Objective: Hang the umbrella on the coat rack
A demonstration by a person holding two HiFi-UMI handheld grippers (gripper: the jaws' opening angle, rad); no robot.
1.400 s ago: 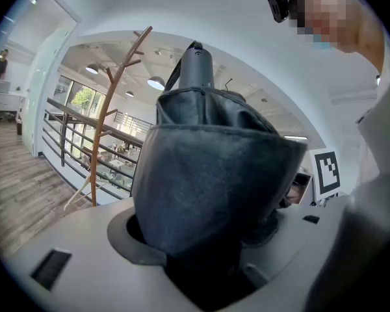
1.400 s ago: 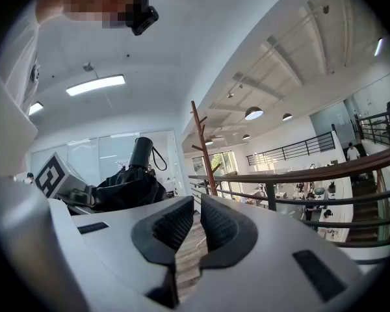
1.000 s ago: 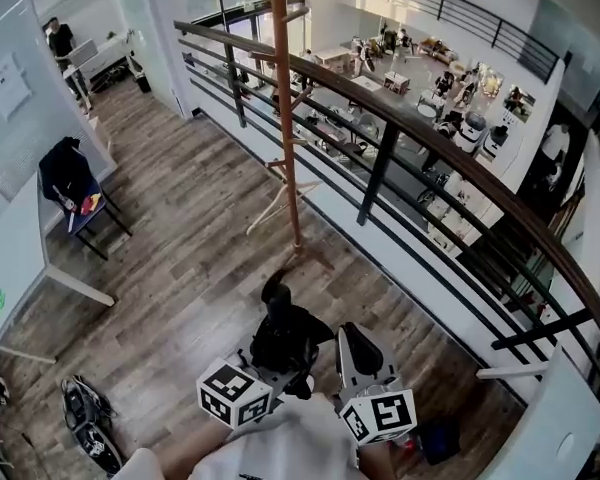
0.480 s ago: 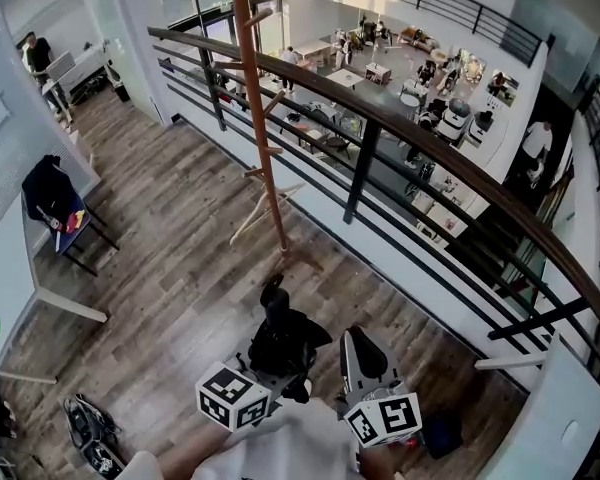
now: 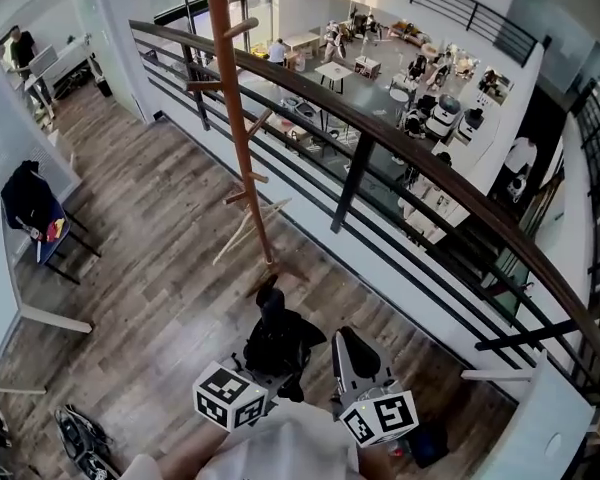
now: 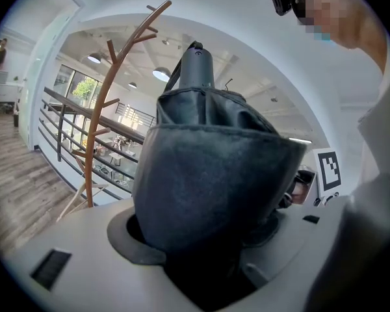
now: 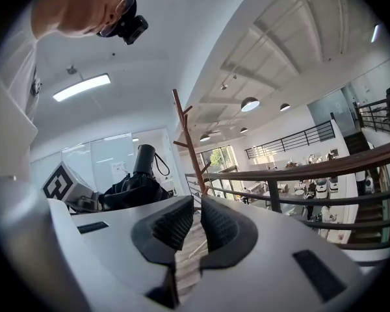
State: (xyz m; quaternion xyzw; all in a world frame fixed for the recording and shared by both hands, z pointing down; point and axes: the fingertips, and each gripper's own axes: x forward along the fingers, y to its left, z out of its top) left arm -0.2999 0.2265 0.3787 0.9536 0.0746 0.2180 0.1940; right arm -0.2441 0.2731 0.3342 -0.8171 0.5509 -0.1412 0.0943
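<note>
A folded black umbrella [image 5: 280,336] stands handle-up in my left gripper [image 5: 276,363], whose jaws are shut on its bunched fabric. In the left gripper view the umbrella [image 6: 208,174] fills the middle and hides the left gripper [image 6: 208,242] pads. The wooden coat rack [image 5: 242,138] stands on the floor just ahead, by the railing, with branch-like pegs; it shows as the coat rack [image 6: 97,129] left of the umbrella. My right gripper [image 5: 352,356] is beside the left, its right gripper [image 7: 195,221] pads together with nothing between them. The right gripper view shows the umbrella [image 7: 135,187] at left and the coat rack [image 7: 190,148] beyond.
A black railing with a wooden top rail [image 5: 380,133] runs diagonally behind the rack, with a lower floor beyond it. A chair with a dark jacket [image 5: 28,200] and a white desk [image 5: 20,313] stand at left. A bag [image 5: 80,438] lies on the wood floor near my feet.
The coat rack and railing have slid left and closer in the head view as I moved toward them. Both grippers keep the same pose, the umbrella still held.
</note>
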